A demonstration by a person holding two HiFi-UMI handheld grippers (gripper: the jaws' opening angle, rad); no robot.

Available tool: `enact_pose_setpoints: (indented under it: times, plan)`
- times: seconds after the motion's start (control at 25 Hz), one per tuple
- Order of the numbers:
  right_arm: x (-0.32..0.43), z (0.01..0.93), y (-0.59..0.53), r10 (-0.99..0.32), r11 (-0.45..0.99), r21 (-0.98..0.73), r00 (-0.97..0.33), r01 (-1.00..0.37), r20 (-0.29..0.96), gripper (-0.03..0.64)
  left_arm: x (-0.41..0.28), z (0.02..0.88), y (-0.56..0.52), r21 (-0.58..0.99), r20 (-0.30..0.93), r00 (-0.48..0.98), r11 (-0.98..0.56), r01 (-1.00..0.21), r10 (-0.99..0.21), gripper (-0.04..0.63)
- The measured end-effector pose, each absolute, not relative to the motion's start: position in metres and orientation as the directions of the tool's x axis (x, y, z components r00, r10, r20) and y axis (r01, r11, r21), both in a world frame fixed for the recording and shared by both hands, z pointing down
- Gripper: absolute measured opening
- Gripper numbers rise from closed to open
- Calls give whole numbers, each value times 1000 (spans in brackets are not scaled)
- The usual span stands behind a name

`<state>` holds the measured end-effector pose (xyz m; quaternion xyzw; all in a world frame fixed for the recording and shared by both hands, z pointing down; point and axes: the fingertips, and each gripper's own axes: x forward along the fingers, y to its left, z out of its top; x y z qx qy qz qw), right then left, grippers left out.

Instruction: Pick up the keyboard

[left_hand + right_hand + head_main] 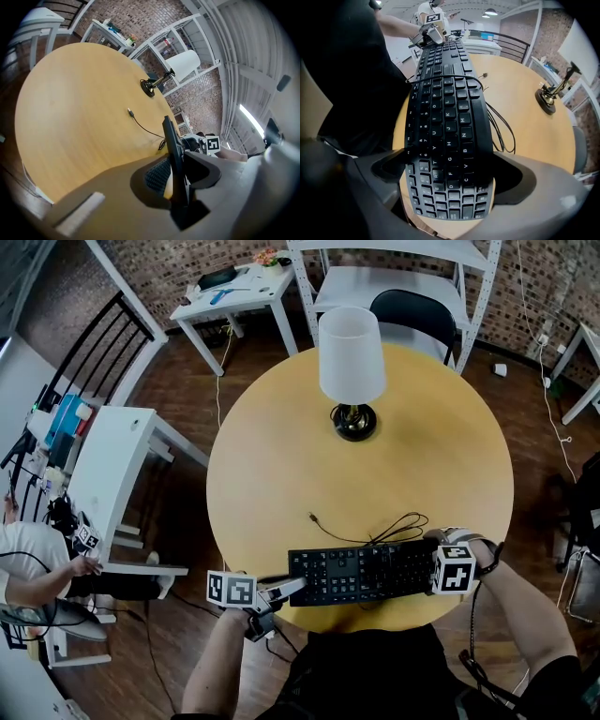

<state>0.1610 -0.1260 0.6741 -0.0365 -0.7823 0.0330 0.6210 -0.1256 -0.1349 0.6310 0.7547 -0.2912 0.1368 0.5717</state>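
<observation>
The black keyboard (361, 573) lies crosswise over the near edge of the round wooden table (272, 456), held at both ends. My left gripper (281, 589) is shut on its left end; in the left gripper view the keyboard (174, 145) shows edge-on between the jaws of that gripper (177, 176). My right gripper (433, 566) is shut across the right end; in the right gripper view the keys (445, 122) run away from that gripper (447, 171) toward the other one. The keyboard's thin black cable (380, 529) trails loose over the tabletop.
A table lamp (352, 362) with a white shade stands at the far middle of the table. A black chair (412, 315) and white shelving stand behind it, a white desk (112, 474) to the left. A person sits at the far left.
</observation>
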Motion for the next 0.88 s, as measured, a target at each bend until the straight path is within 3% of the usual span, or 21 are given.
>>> enact_pose_setpoints:
  times: [0.44, 0.88]
  plan:
    - [168, 549, -115, 49, 998, -41, -213, 42, 976, 578, -117, 513, -112, 766, 533, 786, -214, -606, -314, 417]
    - [146, 499, -95, 30, 998, -19, -168, 66, 985, 578, -135, 459, -86, 794, 503, 802, -194, -576, -323, 414]
